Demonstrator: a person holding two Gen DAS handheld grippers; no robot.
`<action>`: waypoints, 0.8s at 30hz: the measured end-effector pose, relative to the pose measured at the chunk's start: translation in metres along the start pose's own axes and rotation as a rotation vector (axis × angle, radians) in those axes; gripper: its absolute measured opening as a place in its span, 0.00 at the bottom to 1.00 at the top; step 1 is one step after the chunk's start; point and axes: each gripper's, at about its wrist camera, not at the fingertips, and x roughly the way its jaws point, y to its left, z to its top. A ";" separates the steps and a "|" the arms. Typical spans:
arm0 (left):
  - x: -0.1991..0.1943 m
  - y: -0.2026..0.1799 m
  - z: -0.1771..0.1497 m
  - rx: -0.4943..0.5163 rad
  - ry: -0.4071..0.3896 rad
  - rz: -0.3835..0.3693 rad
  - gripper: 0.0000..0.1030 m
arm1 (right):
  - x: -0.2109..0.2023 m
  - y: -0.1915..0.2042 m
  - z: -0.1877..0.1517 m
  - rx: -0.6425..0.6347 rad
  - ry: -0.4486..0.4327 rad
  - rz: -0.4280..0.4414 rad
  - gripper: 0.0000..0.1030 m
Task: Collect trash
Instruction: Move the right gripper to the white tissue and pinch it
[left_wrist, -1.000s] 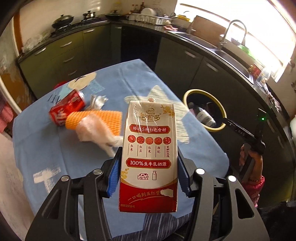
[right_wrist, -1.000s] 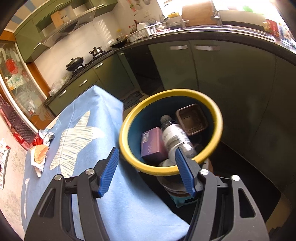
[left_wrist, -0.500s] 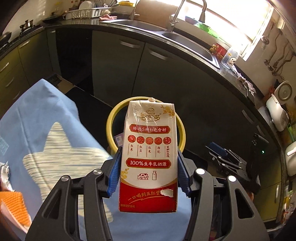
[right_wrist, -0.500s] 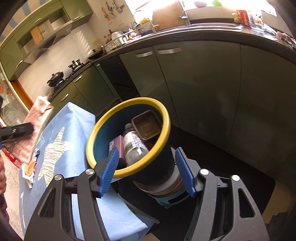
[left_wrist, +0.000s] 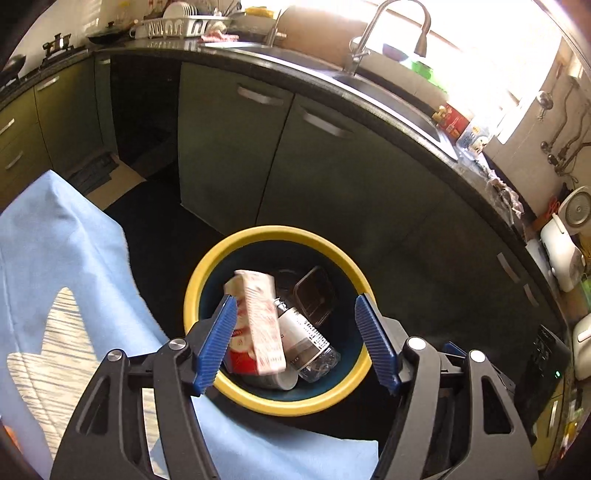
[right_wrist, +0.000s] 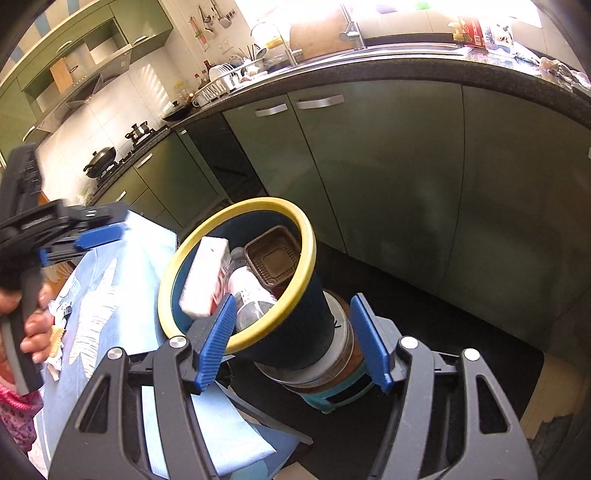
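left gripper (left_wrist: 299, 343) jaws just opened, empty | carton (left_wrist: 258, 321) tilted in bin (left_wrist: 277, 402) below | right gripper (right_wrist: 291, 339) wide, empty

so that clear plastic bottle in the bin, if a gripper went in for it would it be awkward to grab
Probably somewhat. The bottle looks empty and thin-walled, so it is likely light and may dent under the pads. It is round and smooth, so it could roll or slip. It lies slanted in the bin, wedged beside the milk carton and a brown tray, so pulling it may shift them.
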 end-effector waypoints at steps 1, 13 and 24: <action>-0.012 0.002 -0.004 0.002 -0.021 -0.002 0.66 | 0.001 0.001 0.000 -0.001 0.001 0.000 0.59; -0.165 0.064 -0.086 -0.057 -0.255 0.058 0.76 | 0.006 0.039 0.000 -0.084 0.029 0.009 0.59; -0.288 0.181 -0.195 -0.202 -0.496 0.332 0.91 | 0.021 0.144 -0.015 -0.314 0.120 0.098 0.59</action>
